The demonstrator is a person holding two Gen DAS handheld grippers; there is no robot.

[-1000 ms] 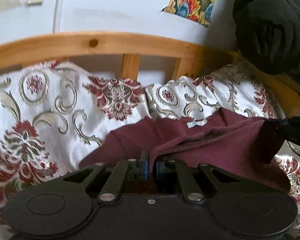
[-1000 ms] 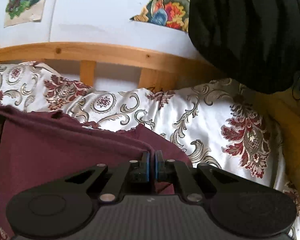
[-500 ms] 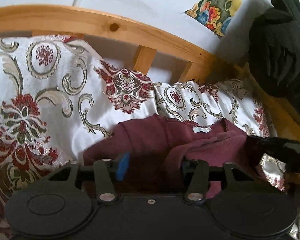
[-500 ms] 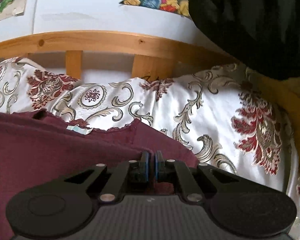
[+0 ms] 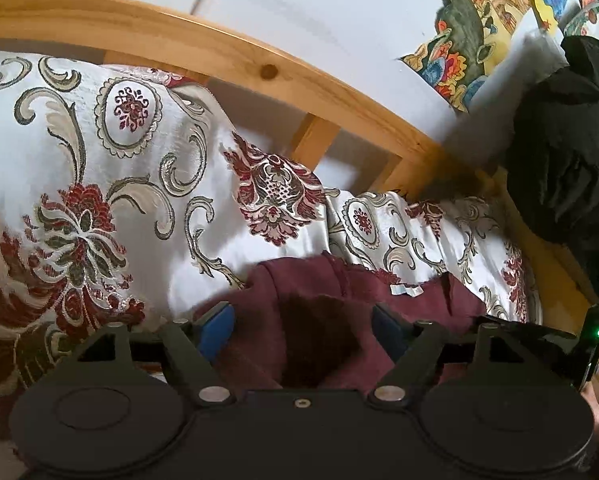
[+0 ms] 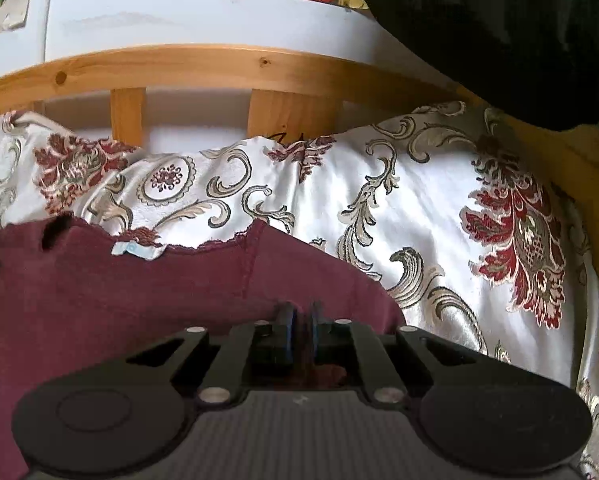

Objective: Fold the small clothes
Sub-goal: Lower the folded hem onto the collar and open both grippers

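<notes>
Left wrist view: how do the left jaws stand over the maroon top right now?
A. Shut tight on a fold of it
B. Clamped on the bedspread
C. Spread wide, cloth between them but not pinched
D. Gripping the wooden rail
C: the left gripper has just been opening; its jaws stand far apart with the maroon top lying loose between them.

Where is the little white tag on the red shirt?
The tag sits at the shirt's far neckline edge, left of centre in the right wrist view, beside the flowery bedspread and ahead of the right gripper.

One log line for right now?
maroon knit top: on floral bedspread | left tongs: just opened, released | right tongs: just starting to open
</notes>
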